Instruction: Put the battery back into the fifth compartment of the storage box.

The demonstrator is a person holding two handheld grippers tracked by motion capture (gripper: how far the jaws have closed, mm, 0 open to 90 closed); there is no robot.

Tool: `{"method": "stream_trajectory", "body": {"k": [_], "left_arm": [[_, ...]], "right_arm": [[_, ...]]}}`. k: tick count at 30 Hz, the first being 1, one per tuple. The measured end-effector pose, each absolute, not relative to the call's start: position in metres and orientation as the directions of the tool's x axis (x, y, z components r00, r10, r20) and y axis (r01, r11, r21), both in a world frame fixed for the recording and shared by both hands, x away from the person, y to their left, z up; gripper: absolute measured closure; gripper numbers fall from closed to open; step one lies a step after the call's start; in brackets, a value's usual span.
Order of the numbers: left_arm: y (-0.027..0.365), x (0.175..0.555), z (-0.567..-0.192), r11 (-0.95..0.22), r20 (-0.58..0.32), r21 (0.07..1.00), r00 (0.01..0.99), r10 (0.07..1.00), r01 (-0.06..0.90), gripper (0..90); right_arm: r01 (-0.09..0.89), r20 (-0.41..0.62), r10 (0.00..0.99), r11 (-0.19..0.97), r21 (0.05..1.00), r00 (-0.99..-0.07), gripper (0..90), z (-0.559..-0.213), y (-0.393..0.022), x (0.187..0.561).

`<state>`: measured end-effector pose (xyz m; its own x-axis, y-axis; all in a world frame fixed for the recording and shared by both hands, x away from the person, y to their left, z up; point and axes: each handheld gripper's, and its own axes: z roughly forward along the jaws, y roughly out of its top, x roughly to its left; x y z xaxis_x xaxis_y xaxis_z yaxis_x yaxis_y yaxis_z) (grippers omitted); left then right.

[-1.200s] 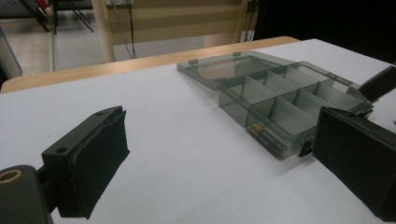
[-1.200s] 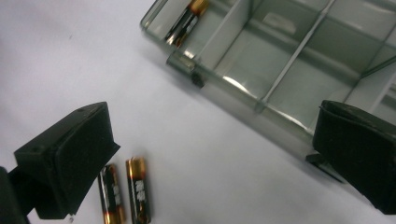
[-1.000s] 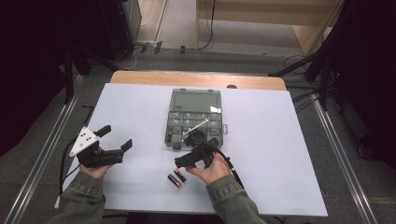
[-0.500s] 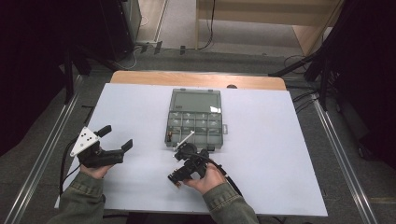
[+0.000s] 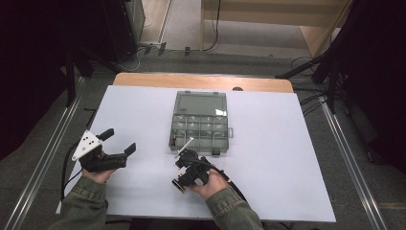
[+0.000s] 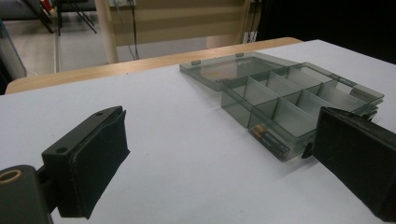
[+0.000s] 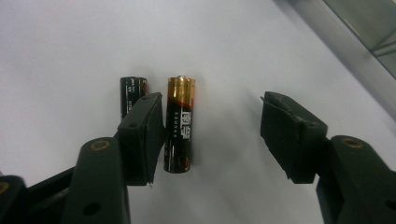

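1. Two AA batteries (image 7: 180, 126) are lying side by side on the white table (image 5: 287, 158), near the organiser box's (image 5: 200, 125) front edge; a third is sitting in its near-left compartment (image 6: 272, 140).
2. The right gripper (image 7: 215, 130) is hovering spread wide, one pad between the two, probably bracketing the gold-capped one for a pinch.
3. The left gripper (image 5: 115, 146) is waiting released, aside.
4. Since a second ago, the right gripper is reading as pulled back from the box to the batteries.
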<state>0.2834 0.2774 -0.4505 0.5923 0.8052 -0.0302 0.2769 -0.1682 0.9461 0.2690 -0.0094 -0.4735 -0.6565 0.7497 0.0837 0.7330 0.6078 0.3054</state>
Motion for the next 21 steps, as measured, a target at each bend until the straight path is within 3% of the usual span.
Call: {"method": "stream_trajectory", "body": {"k": [11, 21], "left_arm": [[0.2771, 0.2835, -0.4509, -0.175, -0.026, 0.946, 0.6, 0.799, 0.274, 3.7], [0.2767, 0.2836, -0.4513, -0.176, -0.026, 0.945, 0.599, 0.8, 0.277, 3.7]], "right_arm": [[0.727, 0.092, 0.735, 0.629, 0.276, -0.672, 75.8, -0.4761, -0.003, 0.2687], [0.759, 0.137, 0.754, 0.6, 0.254, -0.643, 77.6, -0.4758, -0.0054, 0.2735]]}}
